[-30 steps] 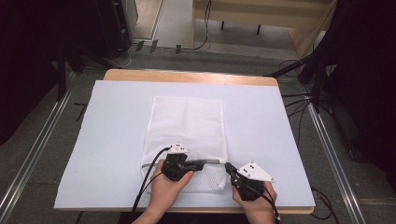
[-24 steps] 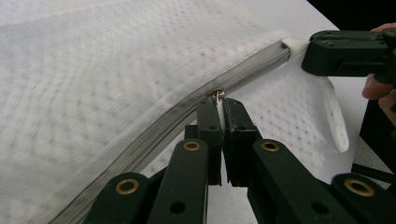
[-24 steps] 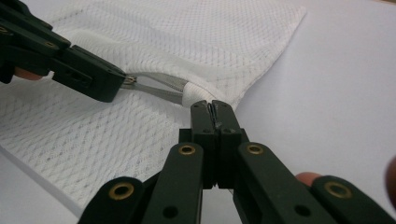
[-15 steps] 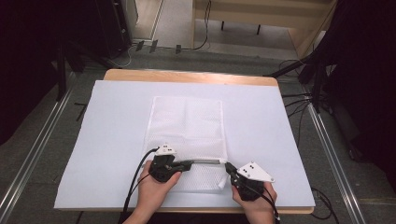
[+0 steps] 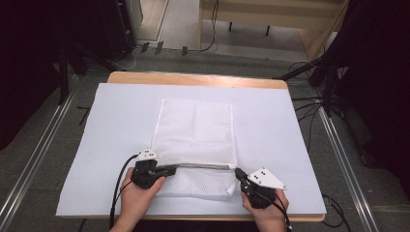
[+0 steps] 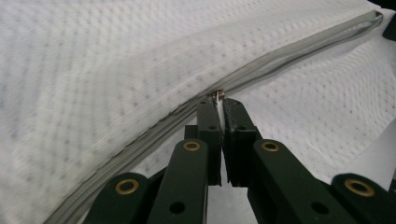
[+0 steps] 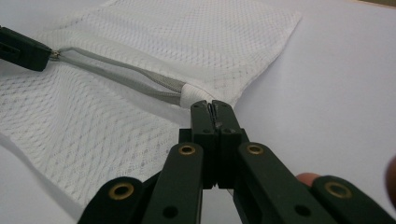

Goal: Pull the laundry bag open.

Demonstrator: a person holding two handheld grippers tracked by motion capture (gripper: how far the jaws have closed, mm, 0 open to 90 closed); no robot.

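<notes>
Since the earlier frame the left tongs (image 5: 169,169) have slid leftward along the zipper (image 5: 203,166), away from the right tongs (image 5: 238,172).

High view: the mesh bag (image 5: 196,137) lies flat on the white surface (image 5: 121,121), near the front edge. Left gripper view: tongs clamped on the zipper pull (image 6: 218,94). Right gripper view: tongs pressed together on the bag's zipper-end corner (image 7: 195,94). The bag looks light, limp and snag-prone; grip the pull and seam, not the netting.

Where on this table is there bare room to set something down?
Bare white sheet lies left of the mesh bag, right of it toward the table edge, and beyond its far end. It is crowded along the near edge, where both grippers work the zipper.
</notes>
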